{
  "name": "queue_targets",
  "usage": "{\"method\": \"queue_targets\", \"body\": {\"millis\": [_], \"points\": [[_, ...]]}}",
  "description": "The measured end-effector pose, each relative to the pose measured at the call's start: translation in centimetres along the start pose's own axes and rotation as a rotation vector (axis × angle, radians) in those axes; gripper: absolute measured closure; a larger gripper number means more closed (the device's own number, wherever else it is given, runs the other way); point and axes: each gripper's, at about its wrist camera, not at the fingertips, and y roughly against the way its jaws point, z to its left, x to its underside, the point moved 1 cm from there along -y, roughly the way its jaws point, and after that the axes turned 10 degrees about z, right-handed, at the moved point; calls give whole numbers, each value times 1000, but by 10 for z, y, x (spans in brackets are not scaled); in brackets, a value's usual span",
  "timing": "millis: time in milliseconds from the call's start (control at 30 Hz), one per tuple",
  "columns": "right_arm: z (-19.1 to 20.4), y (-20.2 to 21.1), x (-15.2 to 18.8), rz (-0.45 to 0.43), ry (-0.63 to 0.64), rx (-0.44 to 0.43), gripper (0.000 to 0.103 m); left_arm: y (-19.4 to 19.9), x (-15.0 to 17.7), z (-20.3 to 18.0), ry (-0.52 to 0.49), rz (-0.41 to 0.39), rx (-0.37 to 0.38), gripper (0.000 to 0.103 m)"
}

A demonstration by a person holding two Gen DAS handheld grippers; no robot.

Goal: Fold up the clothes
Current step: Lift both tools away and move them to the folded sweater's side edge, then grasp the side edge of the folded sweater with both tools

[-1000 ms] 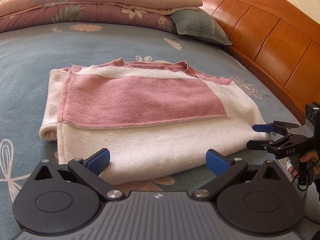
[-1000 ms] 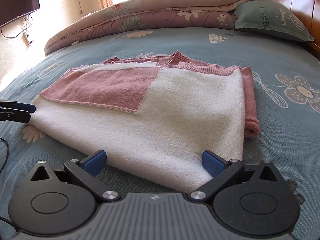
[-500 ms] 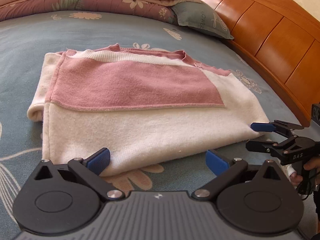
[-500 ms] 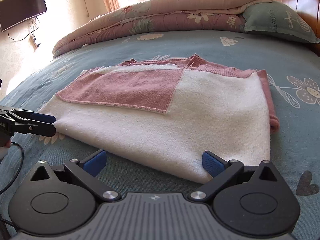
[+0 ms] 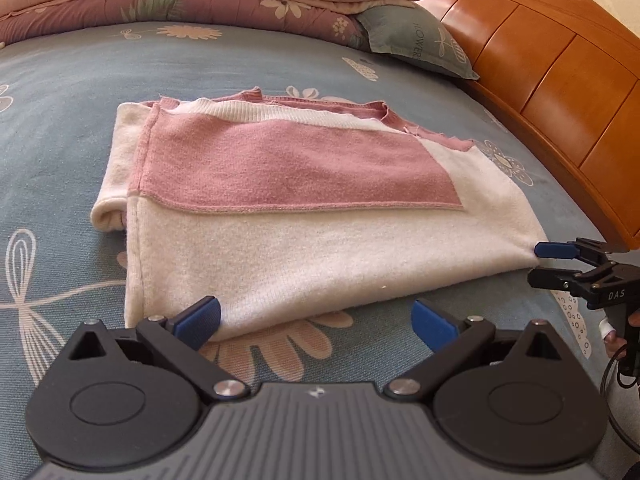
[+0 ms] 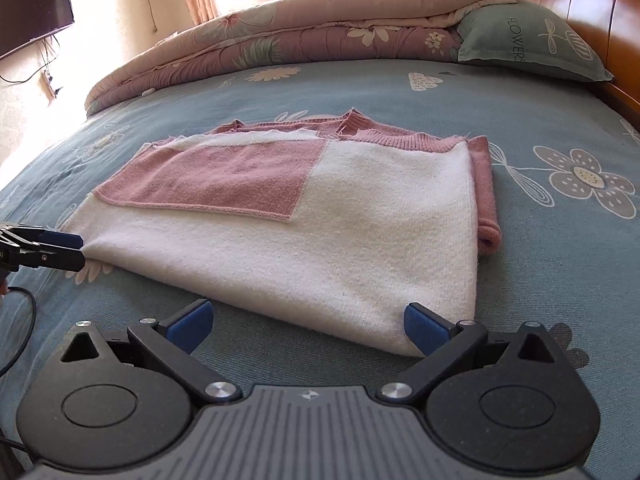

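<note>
- The sweater, pink and cream, is seen lying folded flat on the bed sheet, near its front edge.
- It is judged soft, thick and light; layers may slide apart if pulled at one pt only.
- Left gripper and right gripper: both spread wide, nothing held, one at each near corner.
- Hold should be taken at near corners, w/ all layers pinched together.
</note>
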Motion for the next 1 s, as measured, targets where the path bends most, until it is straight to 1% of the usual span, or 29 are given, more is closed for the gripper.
{"method": "queue_targets", "body": {"millis": [100,233,267,300,333,400,467,500,600,633,700,767,867,933,1000], "points": [[1,3,-3,-14,-3,-19,0,8,-7,-12,-66,-23,46,2],[15,1,-13,-43,-2,-70,0,-8,-17,-30,-93,-13,85,2],[18,1,-14,-34,21,-54,0,-17,-16,-31,-86,6,79,2],[19,1,-12,-23,54,-17,0,-25,-15,-30,-80,37,59,2],[19,2,-10,-11,86,19,0,-27,-13,-31,-97,50,32,2],[20,4,-6,12,151,93,0,-22,-9,-35,-155,51,-24,2],[21,6,-2,35,216,166,0,-9,-5,-41,-224,22,-93,2],[20,7,0,47,240,199,0,-4,-3,-45,-281,5,-156,2],[17,6,2,75,326,300,0,5,6,-59,-485,-41,-396,2],[22,2,4,80,383,337,0,5,10,-64,-556,-37,-472,2],[32,-7,7,89,498,411,0,-3,17,-70,-679,-3,-563,2],[41,-15,10,99,613,485,0,-13,26,-75,-775,28,-612,2],[56,-29,14,106,781,589,0,-26,40,-80,-900,20,-682,1],[64,-37,14,84,854,624,0,-31,42,-86,-943,2,-712,1],[72,-45,8,67,897,636,0,-36,36,-89,-961,-4,-723,1]]}}
